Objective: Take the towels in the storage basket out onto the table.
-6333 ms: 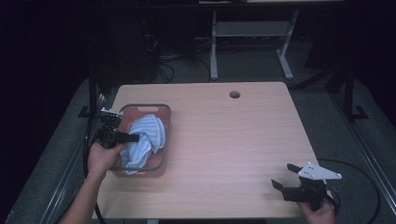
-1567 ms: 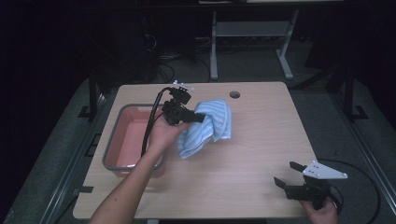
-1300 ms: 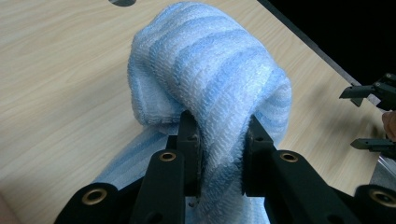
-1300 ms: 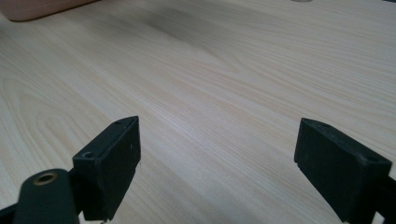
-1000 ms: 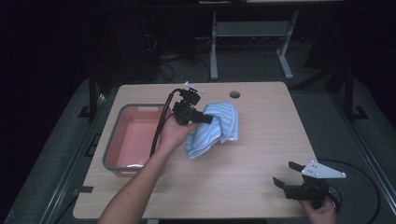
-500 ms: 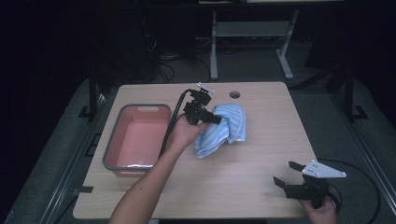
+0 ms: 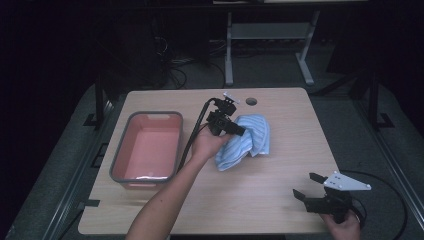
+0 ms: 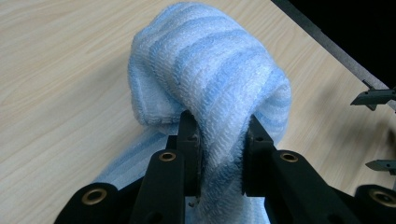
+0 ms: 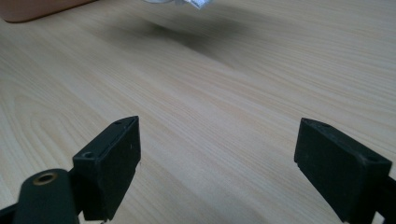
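- Bench (image 7: 280, 200): wood top.
- Pink bin (image 7: 148, 147), left: now emptied.
- Striped blue towel (image 7: 245, 140): moved from bin to bench centre, partly resting.
- Left hand-held gripper (image 8: 219, 140): clamped on towel fold.
- Right hand-held gripper (image 9: 217, 163): jaws wide, idle near-right.

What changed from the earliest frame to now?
The left gripper, shut on the blue towel, lifted it out of the pink bin and carried it right to mid-table, where its lower end rests. The bin and the open right gripper stayed put.
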The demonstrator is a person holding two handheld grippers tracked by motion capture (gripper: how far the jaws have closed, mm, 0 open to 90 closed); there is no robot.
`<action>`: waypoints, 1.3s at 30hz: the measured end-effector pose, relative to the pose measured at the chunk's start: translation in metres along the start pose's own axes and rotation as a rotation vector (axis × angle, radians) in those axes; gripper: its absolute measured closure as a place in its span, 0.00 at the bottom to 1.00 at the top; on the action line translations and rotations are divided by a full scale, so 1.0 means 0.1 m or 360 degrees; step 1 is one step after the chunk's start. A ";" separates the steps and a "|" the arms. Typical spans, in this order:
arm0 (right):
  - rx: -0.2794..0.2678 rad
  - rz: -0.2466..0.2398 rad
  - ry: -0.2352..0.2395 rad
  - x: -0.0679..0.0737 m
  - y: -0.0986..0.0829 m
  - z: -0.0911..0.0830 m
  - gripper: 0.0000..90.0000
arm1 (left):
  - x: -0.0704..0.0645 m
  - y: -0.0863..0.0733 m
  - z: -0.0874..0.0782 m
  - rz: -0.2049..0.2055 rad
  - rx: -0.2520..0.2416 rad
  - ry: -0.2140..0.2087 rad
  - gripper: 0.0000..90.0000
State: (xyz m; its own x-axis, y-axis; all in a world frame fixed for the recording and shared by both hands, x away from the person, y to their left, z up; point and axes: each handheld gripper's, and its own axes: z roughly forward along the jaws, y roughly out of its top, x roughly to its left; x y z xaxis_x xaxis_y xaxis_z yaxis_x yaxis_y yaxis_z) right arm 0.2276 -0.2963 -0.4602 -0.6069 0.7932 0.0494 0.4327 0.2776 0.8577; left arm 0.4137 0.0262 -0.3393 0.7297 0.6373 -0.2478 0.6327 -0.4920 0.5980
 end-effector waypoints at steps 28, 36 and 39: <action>-0.0013 -0.0015 0.0010 0.00 0.01 0.00 0.16 | -0.05 -0.01 0.40 0.0003 0.0089 0.0024 0.82; -0.0017 -0.0004 0.0010 0.00 0.01 -0.01 0.16 | -0.04 -0.04 0.53 -0.0089 0.0065 0.0033 0.81; -0.0024 -0.0022 0.0007 0.01 0.02 -0.02 0.16 | -0.05 -0.05 0.58 -0.0068 0.0107 0.0044 0.81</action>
State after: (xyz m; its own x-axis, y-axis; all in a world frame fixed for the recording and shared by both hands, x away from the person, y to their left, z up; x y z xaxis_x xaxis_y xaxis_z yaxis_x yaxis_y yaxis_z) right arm 0.2261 -0.2958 -0.4573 -0.6156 0.7870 0.0399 0.4145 0.2803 0.8658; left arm 0.4221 -0.0096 -0.3852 0.6947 0.6743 -0.2504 0.6799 -0.5022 0.5343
